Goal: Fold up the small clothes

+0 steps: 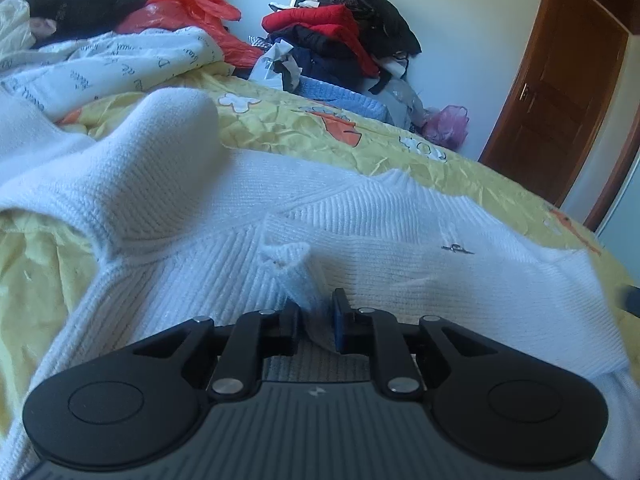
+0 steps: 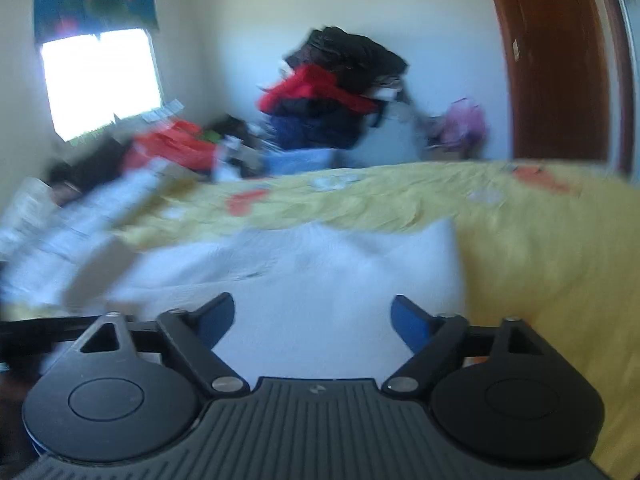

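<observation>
**Ana:** Bedroom today, folks — yellow bedsheet [image 1: 380,136] with cartoon prints, crumpled all over, and a white knit sweater [image 1: 400,232] spread across it, right in the near half of the bed.

**Ben:** And the left tool [image 1: 315,316] is pinching it! Pads nearly pressed together with a bunched ridge of white knit caught between them, somewhere around the middle of the garment.

**Ana:** The right tool [image 2: 313,320]?

**Ben:** Spread wide, nothing between the pads. It hangs above the sweater's near part, and its view is smeared with blur, so I can't tell you much detail from that side.

**Ana:** How far along would you say we are?

**Ben:** Early to middle, I'd judge. One sleeve [image 1: 160,160] looks thrown over towards the body on the left, humped up instead of flat. The right edge lies fairly straight. No neat rectangle here, so the main folds are left to do, and smoothing too.

**Ana:** Busy room behind it.

**Ben:** Very. A tall heap of clothes [image 1: 344,44] against the far wall, red and black on top, dark blue below. An orange plastic bag [image 1: 188,12], a white quilt with script lettering [image 1: 120,64], a pink bag [image 1: 448,124] on the floor by the brown wooden door [image 1: 560,92], and a bright window [image 2: 100,80] at the back left.
</observation>
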Action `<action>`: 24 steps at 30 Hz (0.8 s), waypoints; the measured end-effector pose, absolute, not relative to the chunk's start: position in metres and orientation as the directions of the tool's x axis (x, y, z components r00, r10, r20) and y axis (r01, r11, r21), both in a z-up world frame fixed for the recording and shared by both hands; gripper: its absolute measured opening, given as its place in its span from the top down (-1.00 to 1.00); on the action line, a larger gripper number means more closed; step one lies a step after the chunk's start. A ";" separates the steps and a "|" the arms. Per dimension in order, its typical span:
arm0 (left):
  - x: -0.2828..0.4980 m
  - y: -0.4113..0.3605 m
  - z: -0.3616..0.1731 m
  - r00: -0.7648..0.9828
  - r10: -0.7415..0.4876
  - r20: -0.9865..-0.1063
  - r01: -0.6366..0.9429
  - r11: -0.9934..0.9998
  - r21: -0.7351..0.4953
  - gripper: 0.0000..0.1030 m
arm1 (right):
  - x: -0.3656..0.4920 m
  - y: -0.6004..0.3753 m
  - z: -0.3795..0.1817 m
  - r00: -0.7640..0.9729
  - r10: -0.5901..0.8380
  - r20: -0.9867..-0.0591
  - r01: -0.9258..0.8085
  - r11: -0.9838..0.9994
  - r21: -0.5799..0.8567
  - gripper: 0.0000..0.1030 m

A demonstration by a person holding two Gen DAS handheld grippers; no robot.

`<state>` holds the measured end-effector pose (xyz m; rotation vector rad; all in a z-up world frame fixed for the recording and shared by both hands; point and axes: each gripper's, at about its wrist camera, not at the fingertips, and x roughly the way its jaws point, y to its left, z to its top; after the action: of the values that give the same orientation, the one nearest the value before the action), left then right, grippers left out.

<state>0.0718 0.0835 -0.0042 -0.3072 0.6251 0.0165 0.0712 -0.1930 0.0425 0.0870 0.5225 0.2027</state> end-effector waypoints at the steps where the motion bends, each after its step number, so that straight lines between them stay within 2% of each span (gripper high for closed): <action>1: 0.072 0.086 -0.005 0.813 -0.088 -0.576 -0.106 0.950 -0.295 0.69 | 0.093 -0.190 0.039 0.835 0.171 -0.523 -0.137 0.985 0.103 -0.68; 4: 0.075 0.095 -0.010 0.814 -0.126 -0.567 -0.101 0.931 -0.351 0.68 | 0.142 -0.183 0.018 0.780 0.058 -0.623 -0.065 0.998 0.012 -0.67; 5: 0.075 0.097 -0.011 0.815 -0.139 -0.563 -0.098 0.924 -0.371 0.63 | 0.153 -0.180 0.008 0.752 0.026 -0.659 -0.040 0.999 -0.007 -0.72; 6: 0.075 0.100 -0.012 0.816 -0.155 -0.557 -0.093 0.916 -0.390 0.62 | 0.159 -0.181 -0.002 0.736 0.007 -0.677 -0.017 1.000 -0.007 -0.88; 7: 0.074 0.101 -0.013 0.817 -0.162 -0.553 -0.092 0.911 -0.402 0.61 | 0.156 -0.180 -0.010 0.762 0.012 -0.647 -0.006 1.000 0.012 -0.95; 9: 0.076 0.103 -0.014 0.818 -0.169 -0.549 -0.092 0.905 -0.415 0.60 | 0.149 -0.181 -0.019 0.792 0.011 -0.611 -0.003 1.000 0.015 -0.95; 12: 0.076 0.101 -0.014 0.818 -0.179 -0.546 -0.077 0.907 -0.413 0.49 | 0.148 -0.184 -0.020 0.792 0.012 -0.611 -0.001 1.000 0.017 -0.95; 15: 0.071 0.099 -0.006 0.810 -0.213 -0.546 -0.026 0.918 -0.397 0.01 | 0.150 -0.185 -0.020 0.792 0.011 -0.611 -0.001 1.000 0.016 -0.95; 16: 0.066 0.099 -0.002 0.812 -0.208 -0.545 -0.019 0.925 -0.381 -0.34 | 0.150 -0.185 -0.020 0.791 0.011 -0.611 -0.001 1.000 0.017 -0.95; 18: 0.048 0.101 0.010 0.841 -0.149 -0.520 -0.039 0.942 -0.333 -0.75 | 0.150 -0.185 -0.020 0.792 0.011 -0.610 -0.001 1.000 0.017 -0.95; 21: 0.023 0.117 0.031 0.890 -0.058 -0.452 -0.071 0.962 -0.263 -0.78 | 0.149 -0.185 -0.020 0.793 0.014 -0.609 -0.002 1.000 0.021 -0.95; 24: 0.015 0.147 0.044 0.899 0.040 -0.436 -0.154 0.961 -0.230 -0.79 | 0.148 -0.184 -0.018 0.794 0.015 -0.608 -0.003 1.000 0.020 -0.95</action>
<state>0.0147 0.1474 0.0444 -0.2639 0.4430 0.1015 0.1477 -0.1839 -0.0178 0.0181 0.6532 0.0096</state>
